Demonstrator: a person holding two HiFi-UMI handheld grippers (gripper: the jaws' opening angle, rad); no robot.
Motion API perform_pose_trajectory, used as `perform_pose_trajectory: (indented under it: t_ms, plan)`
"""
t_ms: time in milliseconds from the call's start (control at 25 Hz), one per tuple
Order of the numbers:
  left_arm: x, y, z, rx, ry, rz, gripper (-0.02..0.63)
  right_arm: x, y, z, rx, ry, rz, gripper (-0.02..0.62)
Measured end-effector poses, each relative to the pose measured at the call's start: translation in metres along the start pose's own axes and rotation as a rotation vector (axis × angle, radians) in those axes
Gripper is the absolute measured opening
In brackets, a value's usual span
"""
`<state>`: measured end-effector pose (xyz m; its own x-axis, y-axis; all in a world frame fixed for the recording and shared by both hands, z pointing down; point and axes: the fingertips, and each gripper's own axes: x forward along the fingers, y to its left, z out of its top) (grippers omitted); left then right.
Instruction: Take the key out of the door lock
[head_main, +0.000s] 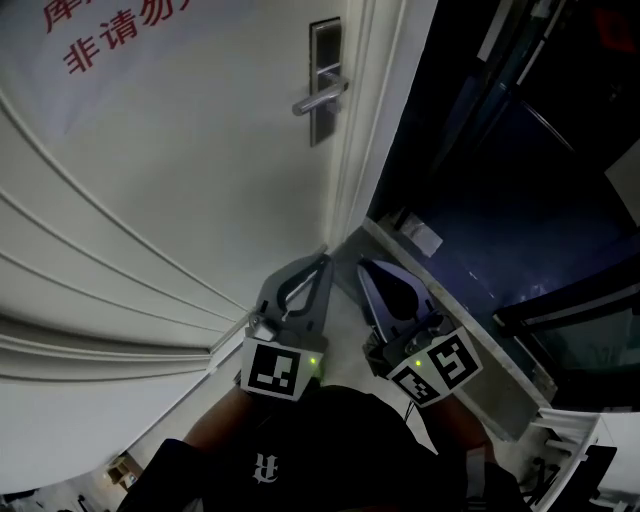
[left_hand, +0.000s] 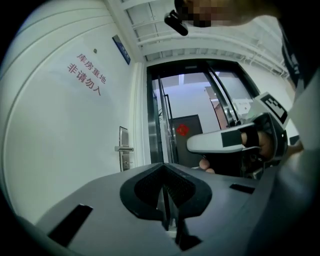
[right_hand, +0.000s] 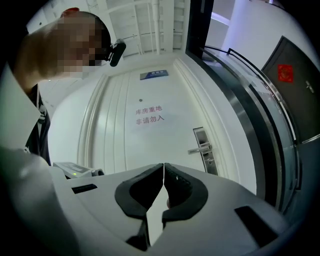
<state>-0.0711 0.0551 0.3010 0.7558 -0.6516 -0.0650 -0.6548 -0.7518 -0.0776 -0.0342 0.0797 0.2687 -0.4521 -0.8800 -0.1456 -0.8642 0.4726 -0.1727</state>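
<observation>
The white door (head_main: 180, 180) fills my view. My left hand-held gripper (head_main: 322, 262) and right hand-held gripper (head_main: 364, 268) sit side by side, jaws fully closed, nothing in either. The lock plate (head_main: 324, 80) with its handle (head_main: 320, 98) is well apart from them, at the door's edge; the key is too tiny to make out.

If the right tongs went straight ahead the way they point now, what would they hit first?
Probably the door, left of the handle. The right tongs are shut and empty, and nothing nearer shows, though depth is unclear.
</observation>
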Motion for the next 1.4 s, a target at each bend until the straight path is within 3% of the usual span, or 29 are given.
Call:
perform_pose_trajectory:
  t_ms: [120, 200, 520, 720, 840, 920, 1000, 1120, 1400]
  plan:
    - [0.024, 0.022, -0.001, 0.066, 0.001, -0.029, 0.005, 0.028, -0.016, 0.002, 0.014, -0.007, -0.014, 0.015]
    - [0.043, 0.036, -0.005, 0.161, 0.002, -0.031, 0.005, 0.042, -0.03, 0.004, 0.03, -0.012, -0.026, 0.015]
    - [0.116, 0.069, -0.013, 0.813, -0.032, 0.083, 0.006, 0.067, -0.089, 0.013, 0.082, -0.034, -0.064, 0.015]
    - [0.156, 0.079, -0.022, 1.077, -0.019, 0.164, 0.006, 0.084, -0.121, 0.015, 0.109, -0.027, -0.019, 0.015]
    - [0.18, 0.093, -0.025, 1.182, 0.028, 0.257, 0.008, 0.094, -0.14, 0.019, 0.119, -0.016, 0.031, 0.015]
    - [0.198, 0.102, -0.027, 1.223, 0.072, 0.301, 0.065, 0.102, -0.154, 0.022, 0.128, -0.014, 0.064, 0.015]
    - [0.216, 0.111, -0.034, 1.246, 0.135, 0.329, 0.101, 0.109, -0.166, 0.025, 0.14, -0.008, 0.101, 0.015]
    - [0.241, 0.124, -0.05, 1.251, 0.212, 0.351, 0.104, 0.123, -0.182, 0.025, 0.156, 0.007, 0.16, 0.015]
    - [0.273, 0.145, -0.063, 1.318, 0.283, 0.402, 0.118, 0.151, -0.205, 0.015, 0.248, 0.051, 0.282, 0.015]
